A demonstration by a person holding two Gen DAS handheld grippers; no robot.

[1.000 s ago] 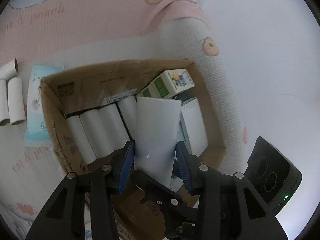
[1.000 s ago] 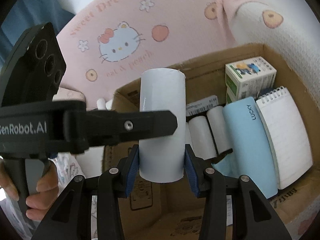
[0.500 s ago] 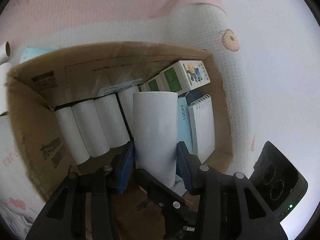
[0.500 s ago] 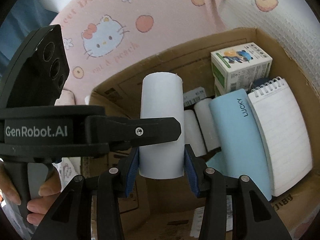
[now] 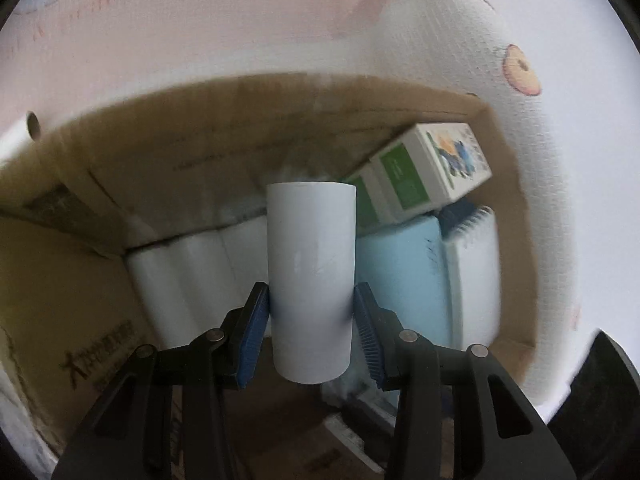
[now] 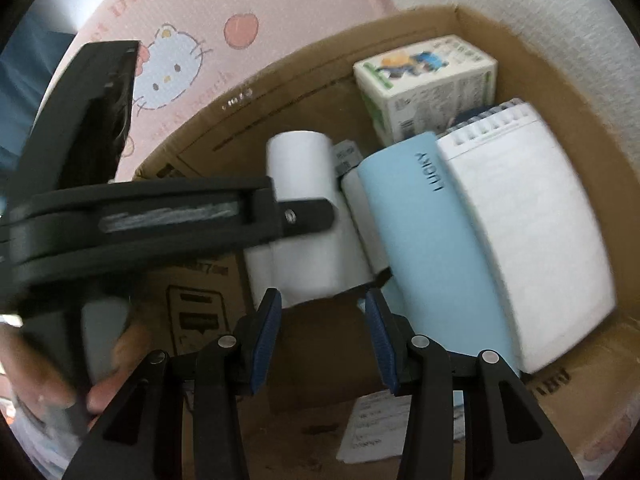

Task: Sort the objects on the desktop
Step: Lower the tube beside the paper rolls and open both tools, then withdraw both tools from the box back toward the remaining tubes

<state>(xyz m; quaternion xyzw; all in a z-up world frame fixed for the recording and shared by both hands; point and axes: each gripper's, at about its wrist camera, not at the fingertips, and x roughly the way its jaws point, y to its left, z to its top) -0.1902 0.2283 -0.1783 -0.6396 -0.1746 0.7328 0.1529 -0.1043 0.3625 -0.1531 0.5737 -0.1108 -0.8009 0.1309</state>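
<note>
Holding a white paper roll (image 5: 311, 280) in my left gripper (image 5: 311, 334), I have it hanging inside the cardboard box (image 5: 72, 264), above the row of white rolls (image 5: 180, 276) already lying along the far wall. The blue pads (image 5: 252, 336) press on both sides of its lower half, so the grip looks firm. My right gripper (image 6: 320, 340) has its jaws spread a little and nothing between them; it hovers over the box floor, just in front of that same row.

My main worry is the landing spot. The gap between the row and the light blue notebook (image 6: 432, 248) looks narrow, and the roll points end-on at the far wall, not lying flat like the others. If I let go from here it may drop on top of the row and roll out of line, or wedge against the notebook. The green-and-white carton (image 5: 424, 172) leans over the notebook's far end, and a knock could tip it.

My grippers are close together in the box. In the right wrist view the left one's body crosses just ahead of the right fingers, so a careless swing could clip it. Both views are smeared by motion, so I cannot judge the roll's height above the row with any confidence.
</note>
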